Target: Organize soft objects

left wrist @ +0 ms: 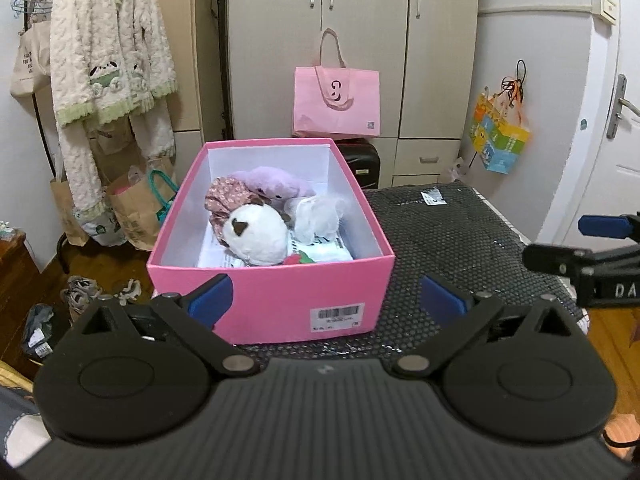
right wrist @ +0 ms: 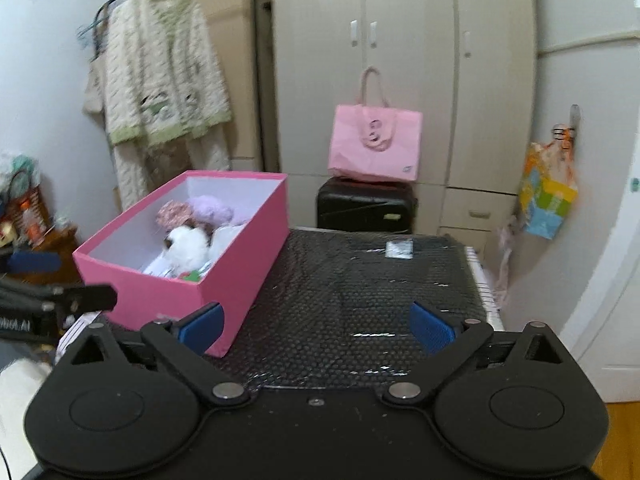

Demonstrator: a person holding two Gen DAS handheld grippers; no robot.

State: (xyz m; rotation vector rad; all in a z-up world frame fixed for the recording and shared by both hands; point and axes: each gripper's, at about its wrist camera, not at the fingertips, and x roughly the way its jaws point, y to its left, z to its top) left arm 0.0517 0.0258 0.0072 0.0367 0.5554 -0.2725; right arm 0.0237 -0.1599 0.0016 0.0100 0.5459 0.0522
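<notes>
Soft toys, white plush (left wrist: 256,236), purple plush (left wrist: 272,184) and floral fabric piece (left wrist: 224,196), sit bunched in open pink cardboard box (left wrist: 272,300) on black bubble-wrap table (left wrist: 460,240). Left gripper (left wrist: 326,300) and right gripper (right wrist: 316,326): both released wide, empty, likely done dropping.

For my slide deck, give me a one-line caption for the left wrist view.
Open left gripper facing a pink box holding a white plush, purple plush and floral fabric.

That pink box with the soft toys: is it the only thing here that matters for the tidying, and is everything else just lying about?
Part of the job:
- pink box
- white plush toy
- purple plush toy
- floral fabric piece
- left gripper, open
- right gripper, open

Just lying about:
- pink tote bag
- black suitcase
- hanging fleece jacket
- colourful bag on the wall
</notes>
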